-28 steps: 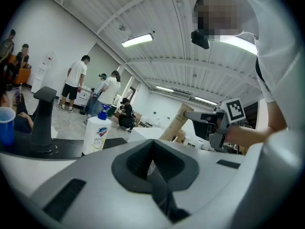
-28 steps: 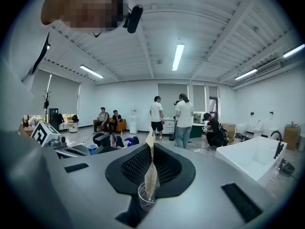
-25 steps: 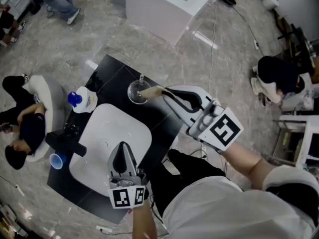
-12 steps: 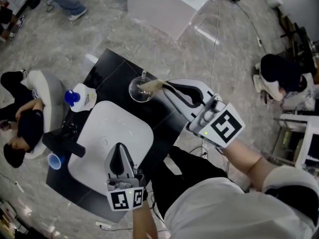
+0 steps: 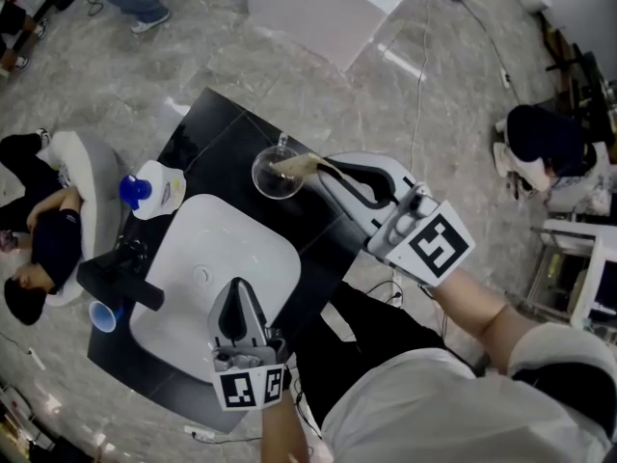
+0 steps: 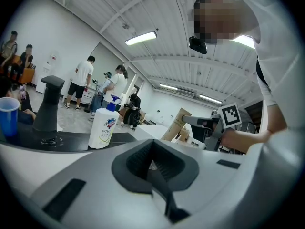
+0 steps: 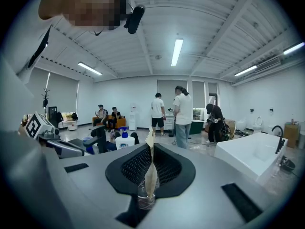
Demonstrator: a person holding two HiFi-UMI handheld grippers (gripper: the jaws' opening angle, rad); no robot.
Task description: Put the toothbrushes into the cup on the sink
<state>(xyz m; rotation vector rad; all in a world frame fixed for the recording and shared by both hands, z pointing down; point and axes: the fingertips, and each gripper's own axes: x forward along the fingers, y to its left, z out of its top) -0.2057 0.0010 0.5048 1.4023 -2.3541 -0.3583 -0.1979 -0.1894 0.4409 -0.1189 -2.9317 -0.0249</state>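
**Both grippers closed, right arm stretched forward**

My left gripper (image 5: 234,299) sits low and close to my body, pointing away from me. In its own view the two jaws meet along a seam with nothing between them. Its marker cube (image 5: 249,385) faces up, just ahead of my left wrist (image 5: 281,430).

My right gripper (image 5: 326,171) reaches further out and angles to the left. Its jaws are pressed onto a toothbrush (image 5: 293,166) in a beige wrapper, which sticks out past the tips. My bare right forearm (image 5: 479,312) runs back from it to a white sleeve (image 5: 551,347).
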